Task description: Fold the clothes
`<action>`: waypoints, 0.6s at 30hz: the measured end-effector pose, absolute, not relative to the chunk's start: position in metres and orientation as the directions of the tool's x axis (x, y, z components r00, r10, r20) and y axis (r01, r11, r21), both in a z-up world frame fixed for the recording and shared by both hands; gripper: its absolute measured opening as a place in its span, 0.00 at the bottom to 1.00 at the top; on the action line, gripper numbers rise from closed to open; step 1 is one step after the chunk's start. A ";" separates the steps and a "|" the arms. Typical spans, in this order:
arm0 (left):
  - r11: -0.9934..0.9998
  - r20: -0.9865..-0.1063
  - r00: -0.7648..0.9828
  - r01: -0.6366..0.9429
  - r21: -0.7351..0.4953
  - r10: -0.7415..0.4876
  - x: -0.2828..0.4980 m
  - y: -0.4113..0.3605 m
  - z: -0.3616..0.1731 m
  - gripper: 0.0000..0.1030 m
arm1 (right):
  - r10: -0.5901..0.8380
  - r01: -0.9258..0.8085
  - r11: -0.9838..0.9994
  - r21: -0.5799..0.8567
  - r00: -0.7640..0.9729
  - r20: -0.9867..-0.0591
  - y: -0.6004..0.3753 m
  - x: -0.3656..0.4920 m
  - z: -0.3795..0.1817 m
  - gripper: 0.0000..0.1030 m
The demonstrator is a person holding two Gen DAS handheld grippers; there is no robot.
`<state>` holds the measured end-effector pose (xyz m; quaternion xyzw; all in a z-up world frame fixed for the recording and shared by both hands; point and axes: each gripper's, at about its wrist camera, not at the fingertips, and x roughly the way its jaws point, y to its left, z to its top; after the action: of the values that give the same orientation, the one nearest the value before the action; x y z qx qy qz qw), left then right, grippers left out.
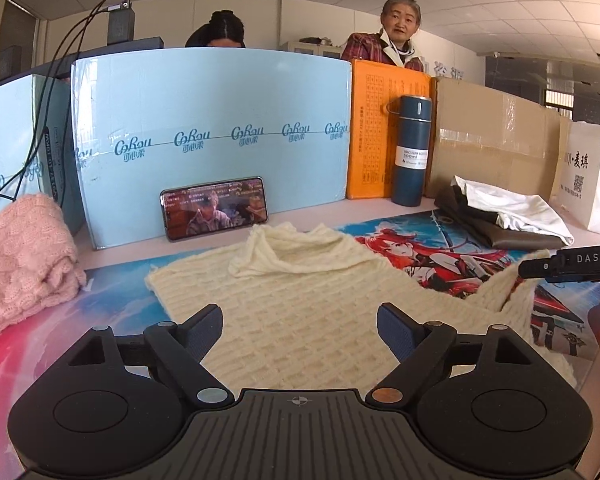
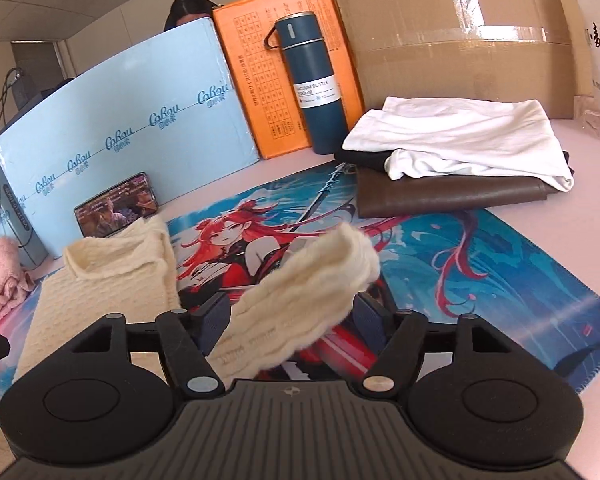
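**Cream sweater on the mat, one sleeve pinched and lifted**

Nearest the left camera, the left gripper (image 1: 300, 330) hangs over the body of the cream sweater (image 1: 300, 312) with its fingers spread wide and nothing between them. The right gripper (image 2: 294, 318) has its fingers closed in on the sleeve (image 2: 300, 308), which rises off the surface and sticks up and forward past the fingertips. In the left view the same gripper comes in from the right edge, with the sleeve pulled up to its tip.

The sweater lies flat on a printed mat (image 2: 480, 280) showing a red-haired cartoon figure on blue; its high collar (image 1: 284, 252) is slumped at the far end. The mat rests on a pale table (image 2: 580, 184).

To the left of the sweater sits a bunched pink knit (image 1: 24, 256), apart from it. Past the collar, a phone (image 1: 214, 212) with a lit screen leans on its long edge against a light blue box (image 1: 212, 112). On the far right of the mat lies a stack of clothes (image 2: 452, 176): a white garment on top, dark and brown pieces under it.

Behind these a row of things walls off the back of the table: the blue box, an orange box (image 1: 374, 120), a dark blue flask (image 1: 412, 148) upright in front of it, a taped brown carton (image 1: 496, 140) and a white paper bag (image 1: 588, 176). Cables (image 1: 44, 92) hang at the left.

Beyond the boxes, one person's dark hair (image 1: 220, 32) and another person (image 1: 396, 32) in a plaid top show, under a tiled ceiling.
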<state>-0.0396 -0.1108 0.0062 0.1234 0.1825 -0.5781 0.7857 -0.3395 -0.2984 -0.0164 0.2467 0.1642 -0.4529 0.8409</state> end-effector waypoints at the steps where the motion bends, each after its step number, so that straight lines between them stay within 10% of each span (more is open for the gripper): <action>1: 0.304 -0.429 0.265 0.952 -0.023 -0.863 -0.036 -0.117 0.008 0.85 | -0.700 0.854 0.456 0.252 0.519 -0.491 -0.301 -0.341 -0.013 0.73; 10: 0.436 -0.480 0.340 0.895 -0.101 -0.809 0.037 -0.175 0.021 0.93 | -0.706 0.791 0.605 0.096 0.588 -0.395 -0.306 -0.292 0.019 0.80; 18: 0.516 -0.472 0.328 0.780 -0.353 -0.819 0.097 -0.155 -0.013 0.93 | -0.455 0.490 0.869 -0.070 0.733 -0.506 -0.290 -0.154 0.019 0.82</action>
<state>0.0967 -0.1545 -0.0126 -0.0310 0.3082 -0.4909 0.8143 -0.1535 -0.2904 0.0191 0.0341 0.2626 -0.2540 0.9302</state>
